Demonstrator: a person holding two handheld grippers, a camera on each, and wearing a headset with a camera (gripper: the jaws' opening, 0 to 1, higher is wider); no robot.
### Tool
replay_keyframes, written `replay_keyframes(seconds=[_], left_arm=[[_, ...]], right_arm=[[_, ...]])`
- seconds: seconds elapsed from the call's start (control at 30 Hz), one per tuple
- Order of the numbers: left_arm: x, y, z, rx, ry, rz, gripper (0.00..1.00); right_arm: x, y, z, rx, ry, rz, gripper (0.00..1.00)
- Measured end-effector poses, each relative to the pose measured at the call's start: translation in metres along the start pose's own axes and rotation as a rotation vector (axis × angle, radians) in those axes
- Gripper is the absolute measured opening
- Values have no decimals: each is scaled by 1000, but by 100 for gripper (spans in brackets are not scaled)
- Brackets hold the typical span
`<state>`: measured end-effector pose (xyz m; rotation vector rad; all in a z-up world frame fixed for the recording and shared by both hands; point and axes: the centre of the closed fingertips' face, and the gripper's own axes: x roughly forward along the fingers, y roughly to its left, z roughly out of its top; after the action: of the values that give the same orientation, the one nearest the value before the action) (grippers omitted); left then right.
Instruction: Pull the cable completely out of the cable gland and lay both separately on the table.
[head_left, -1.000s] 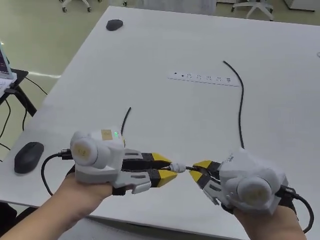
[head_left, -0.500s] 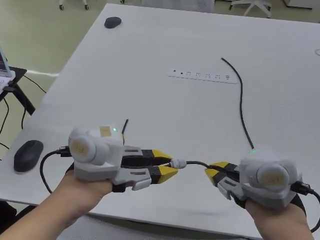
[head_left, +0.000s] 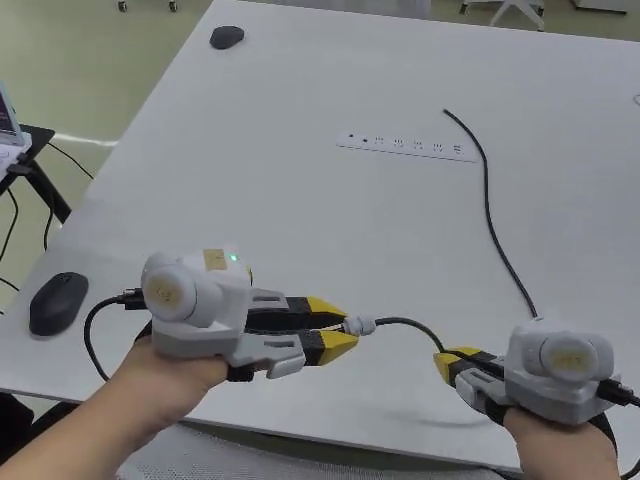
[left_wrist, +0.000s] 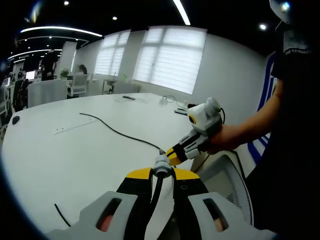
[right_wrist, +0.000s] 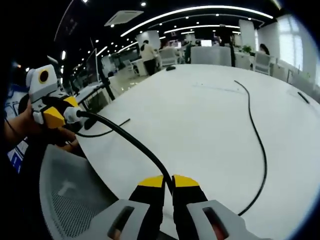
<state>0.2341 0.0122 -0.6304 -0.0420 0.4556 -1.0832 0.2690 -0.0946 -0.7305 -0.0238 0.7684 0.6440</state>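
One cable (head_left: 405, 321): gland (head_left: 359, 325) (left claw (head_left: 343, 330)), right claw (head_left: 442, 362)

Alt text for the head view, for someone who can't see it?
The left gripper is shut on the cable gland, the right gripper on the black cable arcing between them over a white table. A power strip lies farther back.

Head view down over table (head_left: 300, 120), gripper views low, facing each other along cable (right_wrist: 125, 134).
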Motion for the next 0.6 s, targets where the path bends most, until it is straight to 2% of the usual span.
replay_keyframes(seconds=[0.13, 0.3, 0.37, 0.6], left_arm=[[0, 0, 0, -5, -2, -1, 15], [0, 0, -3, -1, 9, -3, 15], [-1, 1, -1, -23, 3, -6, 15], [0, 3, 3, -34, 0, -3, 15]], right_arm=[[0, 1, -1, -1, 7, 8, 0], [-1, 0, 0, 65, -16, 32, 1], [-2, 2, 0, 63, -19, 37, 1], [-3, 6, 1, 5, -20, 51, 2]])
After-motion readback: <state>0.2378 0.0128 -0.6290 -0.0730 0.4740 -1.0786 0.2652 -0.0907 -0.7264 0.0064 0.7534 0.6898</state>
